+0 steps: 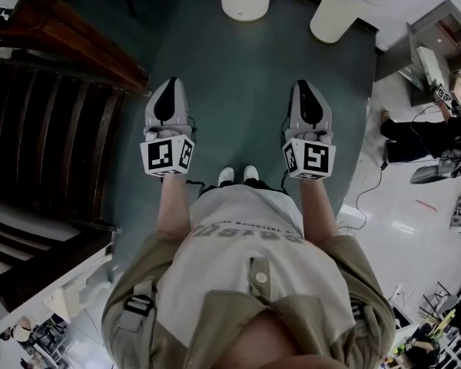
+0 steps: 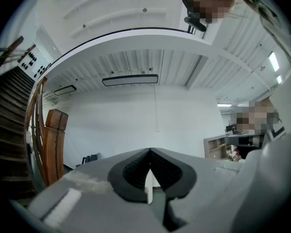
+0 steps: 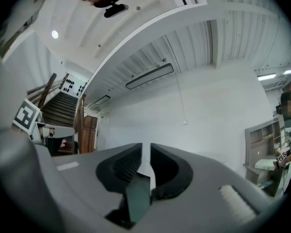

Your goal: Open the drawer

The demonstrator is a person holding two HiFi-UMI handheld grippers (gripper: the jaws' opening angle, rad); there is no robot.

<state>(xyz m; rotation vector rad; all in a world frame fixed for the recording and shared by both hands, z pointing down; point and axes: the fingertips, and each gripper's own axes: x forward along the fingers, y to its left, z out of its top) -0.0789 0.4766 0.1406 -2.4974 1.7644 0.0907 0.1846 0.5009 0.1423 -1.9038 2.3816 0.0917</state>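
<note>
The left tool (image 1: 170, 84) is fully closed and empty. The right tool (image 1: 306, 87) shows only a thin gap and is also empty. No drawer appears in any view, so the person, searching for it, could bump the wooden staircase (image 1: 54, 144) close at the left.

both grippers are held out level ahead of the body, side by side and well apart. left gripper (image 1: 170, 89): jaws are seen closed tip to tip, with nothing between them. right gripper (image 1: 304, 89): jaws are parted by a narrow slit, with nothing gripped. left forearm (image 1: 171, 206) and right forearm (image 1: 316, 206) are extended forward, bare.
</note>
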